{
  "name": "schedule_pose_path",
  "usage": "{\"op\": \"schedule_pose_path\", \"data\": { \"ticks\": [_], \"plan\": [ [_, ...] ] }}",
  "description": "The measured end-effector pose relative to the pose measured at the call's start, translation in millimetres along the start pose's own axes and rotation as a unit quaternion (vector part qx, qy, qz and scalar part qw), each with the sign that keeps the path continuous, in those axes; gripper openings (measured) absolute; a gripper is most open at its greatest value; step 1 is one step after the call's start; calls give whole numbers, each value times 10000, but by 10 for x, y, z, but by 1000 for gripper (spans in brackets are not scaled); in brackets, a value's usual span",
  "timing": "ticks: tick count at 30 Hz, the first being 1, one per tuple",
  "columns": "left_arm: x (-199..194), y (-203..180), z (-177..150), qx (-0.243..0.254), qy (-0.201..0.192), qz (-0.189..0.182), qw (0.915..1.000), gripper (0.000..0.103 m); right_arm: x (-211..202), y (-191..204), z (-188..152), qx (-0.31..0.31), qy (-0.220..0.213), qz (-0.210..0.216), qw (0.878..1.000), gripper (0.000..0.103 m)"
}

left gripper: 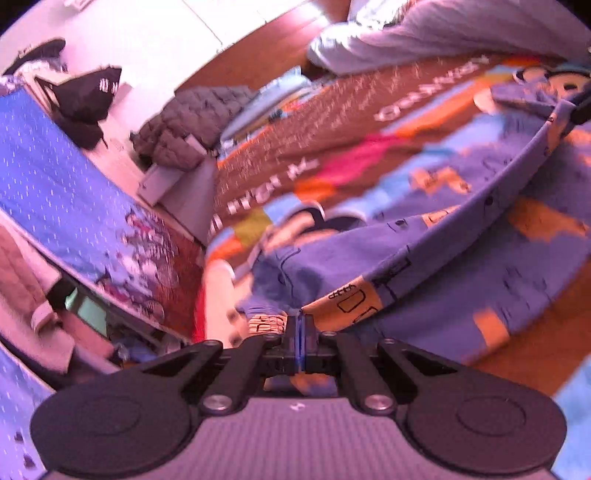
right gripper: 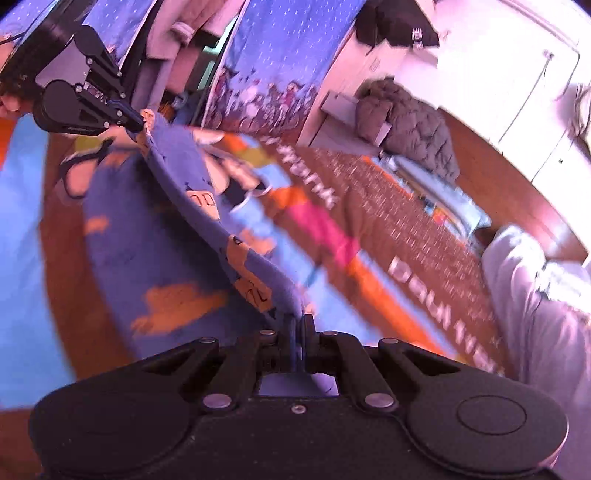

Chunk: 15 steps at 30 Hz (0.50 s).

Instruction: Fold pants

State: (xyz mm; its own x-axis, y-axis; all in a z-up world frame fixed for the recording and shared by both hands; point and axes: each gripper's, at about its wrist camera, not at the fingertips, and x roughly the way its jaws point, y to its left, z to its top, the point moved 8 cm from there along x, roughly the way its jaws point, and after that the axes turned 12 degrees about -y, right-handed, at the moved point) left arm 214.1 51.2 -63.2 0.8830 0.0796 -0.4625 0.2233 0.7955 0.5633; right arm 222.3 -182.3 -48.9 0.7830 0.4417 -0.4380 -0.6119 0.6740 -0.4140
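Note:
The pants [left gripper: 424, 236] are purple-blue with orange patches and black line drawings. They hang stretched in the air between my two grippers, above a colourful cartoon bedspread [left gripper: 332, 122]. My left gripper [left gripper: 300, 321] is shut on one end of the pants' edge. It also shows in the right wrist view [right gripper: 138, 123], at the top left, clamped on the cloth. My right gripper [right gripper: 297, 323] is shut on the other end of the pants [right gripper: 207, 206]. Its tip shows at the right edge of the left wrist view [left gripper: 580, 107]. Both views are motion-blurred.
A grey quilted jacket [left gripper: 192, 122] lies on a low white unit beside the bed. A pale blanket [left gripper: 443, 33] is bunched at the bed's far end. A blue dotted curtain [left gripper: 59, 177] hangs at the side. White wardrobe doors [right gripper: 517, 92] stand beyond a wooden floor.

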Motion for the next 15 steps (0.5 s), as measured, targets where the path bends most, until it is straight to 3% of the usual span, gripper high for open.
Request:
{"op": "schedule_pose_path", "data": {
  "ticks": [6,10,12,15],
  "plan": [
    [-154,-130,-59,190,-38,125,9997,0,-59,311,-274,560,211,-161,9981,1],
    [-203,-158,-77,398,-88,113,9991,0,-141,360,-279,523,166,-298,9980,1],
    [-143,-216,-145,492,75,-85,9987,0,-188,399,-275,347,152,-343,9987,1],
    [-64,-334,-294,574,351,-386,9970,1,-120,530,-395,26,521,-236,9984,1]
  ]
}}
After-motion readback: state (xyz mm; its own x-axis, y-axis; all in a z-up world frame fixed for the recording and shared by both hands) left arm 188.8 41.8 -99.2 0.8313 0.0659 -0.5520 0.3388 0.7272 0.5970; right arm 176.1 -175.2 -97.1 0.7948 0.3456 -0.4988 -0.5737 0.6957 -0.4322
